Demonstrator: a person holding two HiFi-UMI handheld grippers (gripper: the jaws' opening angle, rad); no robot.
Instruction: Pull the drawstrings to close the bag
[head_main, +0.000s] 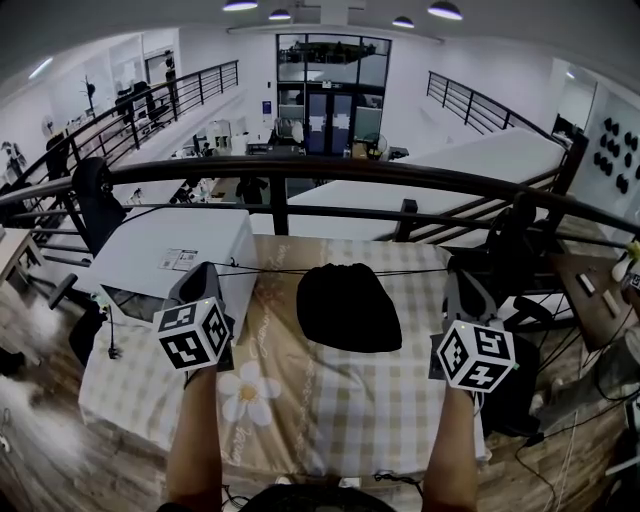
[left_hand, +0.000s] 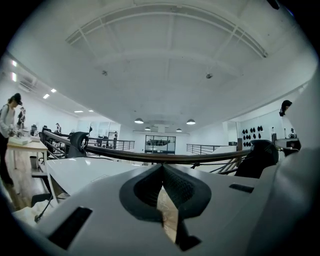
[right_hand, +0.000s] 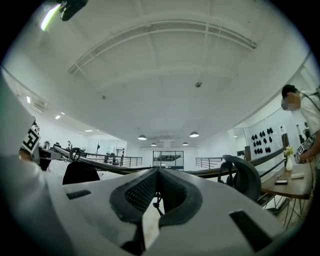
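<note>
The bag (head_main: 348, 307) is lying on the table (head_main: 330, 410), about midway between the two grippers, with its mouth towards the far edge. The left gripper (head_main: 208, 270) and the right gripper (head_main: 462, 272) are both showing jaws closed to a slit. A drawstring (head_main: 330, 269) is running taut from one tip to the other across the far edge of the bag. In the right gripper view a dark strand is hanging just behind the closed pads, so that grip is judged to be on the drawstring. The left gripper is judged to be pinching it too, on the head view alone. Risks from here:

- The thin cord may be slipping out of the pads under more pull.
- With nothing pinning the bag, an uneven pull may be dragging it sideways or lifting it off the cloth.
- The white box (head_main: 175, 255) is standing just beside the left gripper and may be limiting outward travel.

Hard to establish:

- The left gripper view is showing no cord between its pads.
- The bag is reading as one black mass, so how far the mouth is gathered cannot be told.
- It is unclear whether one cord or two are spanning the gap.
- The marker cubes are covering both gripper bodies.
</note>
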